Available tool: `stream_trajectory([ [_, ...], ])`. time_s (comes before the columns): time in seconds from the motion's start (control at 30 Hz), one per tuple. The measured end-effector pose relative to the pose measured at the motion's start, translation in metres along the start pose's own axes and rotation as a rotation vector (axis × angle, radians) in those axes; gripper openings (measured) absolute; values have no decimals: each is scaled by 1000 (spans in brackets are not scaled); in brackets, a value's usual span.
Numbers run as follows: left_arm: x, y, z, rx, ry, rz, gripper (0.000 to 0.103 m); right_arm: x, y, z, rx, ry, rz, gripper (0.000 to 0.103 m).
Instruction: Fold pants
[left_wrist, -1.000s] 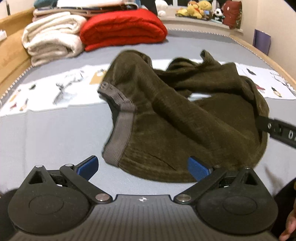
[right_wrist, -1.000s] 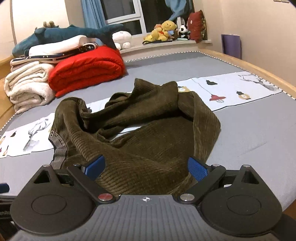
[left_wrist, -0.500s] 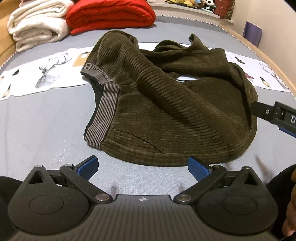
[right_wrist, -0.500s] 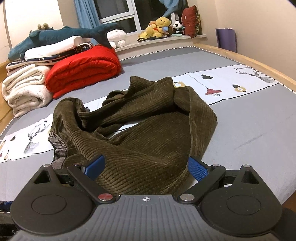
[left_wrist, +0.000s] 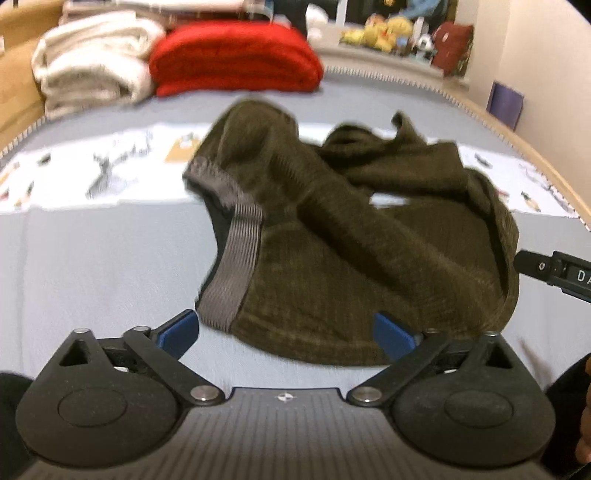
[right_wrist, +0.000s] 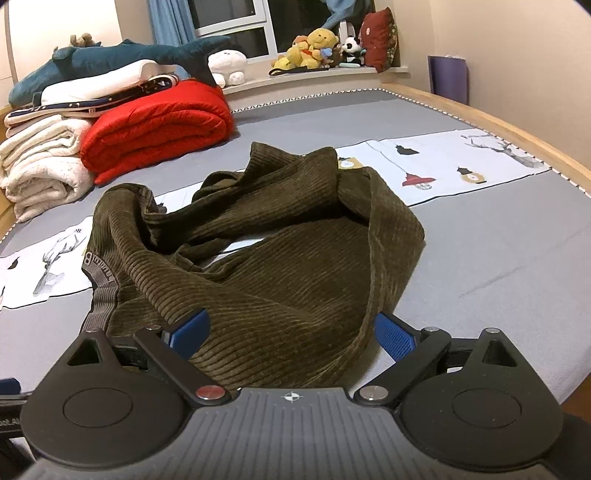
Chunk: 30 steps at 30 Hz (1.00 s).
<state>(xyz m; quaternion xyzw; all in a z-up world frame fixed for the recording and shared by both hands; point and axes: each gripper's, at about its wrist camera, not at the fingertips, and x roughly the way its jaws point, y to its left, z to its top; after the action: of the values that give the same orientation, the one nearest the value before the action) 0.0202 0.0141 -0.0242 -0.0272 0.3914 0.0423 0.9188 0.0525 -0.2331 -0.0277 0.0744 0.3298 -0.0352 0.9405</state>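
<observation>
- Jaws on both tools stand wide apart with nothing between them: the left gripper (left_wrist: 286, 334) hangs over the near hem at the waistband end of the pants (left_wrist: 351, 236), and the right gripper (right_wrist: 291, 332) sits low over the near edge of the same heap, its blue pads astride the corduroy without pinching it.
- Risk at the nearest point: closing here on the bulk of the cloth would likely catch several layers at once, so a lift would drag the whole bundle instead of spreading it.
- Waistband (left_wrist: 236, 251), grey and ribbed, curls up at the left of the heap; taking only one thickness of it could leave the pants twisted, and the fold would then be built on a skewed base.
- Middle of the heap: the legs are crumpled and crossed over each other, with a patch of bedding showing through a gap. Folding before they are pulled straight would probably trap those creases.
- The left view is blurred, so how close its pads are to the cloth cannot be told; a misjudged descent could push the fabric away across the grey bed cover (right_wrist: 498, 258).
- Farther back, the printed white runner (right_wrist: 443, 166) lies partly under the pants and might be snagged along with them.
- Beyond that, the red quilt (right_wrist: 159, 129) and white blankets (right_wrist: 40, 166) stand well apart, unlikely to interfere.
</observation>
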Motion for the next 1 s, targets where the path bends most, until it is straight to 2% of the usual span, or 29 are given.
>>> stream_trajectory([
  [0.13,-5,-6,0,37,-68,-29,94,-2,-8,2,15,-7,3,91],
  [0.2,-7,-9,0,58,-85,-50,86,0,-14,5,39,-4,7,88],
  [0.23,-8,-11,1,75,-92,-57,85,1,-18,7,58,-5,16,86],
  [0.37,-9,-10,13,124,-77,-90,82,2,-28,22,63,-35,55,84],
  [0.47,-2,-4,28,180,-58,-82,76,5,-35,40,10,-91,57,84],
  [0.53,7,2,37,198,-52,-63,72,12,-46,48,16,-106,46,84],
  [0.63,28,21,45,157,-44,-42,50,28,-67,45,90,-102,28,83],
  [0.7,43,34,43,116,-47,-23,19,36,-77,40,156,-72,24,75],
  [0.73,53,43,37,83,-44,-26,15,39,-77,39,164,-69,26,73],
  [0.8,72,58,27,21,2,-32,12,43,-77,38,164,-66,18,73],
  [0.87,86,71,31,-55,43,-16,12,51,-79,38,179,-44,25,72],
  [1.0,98,84,43,-101,34,-44,15,73,-85,35,226,12,23,72],
])
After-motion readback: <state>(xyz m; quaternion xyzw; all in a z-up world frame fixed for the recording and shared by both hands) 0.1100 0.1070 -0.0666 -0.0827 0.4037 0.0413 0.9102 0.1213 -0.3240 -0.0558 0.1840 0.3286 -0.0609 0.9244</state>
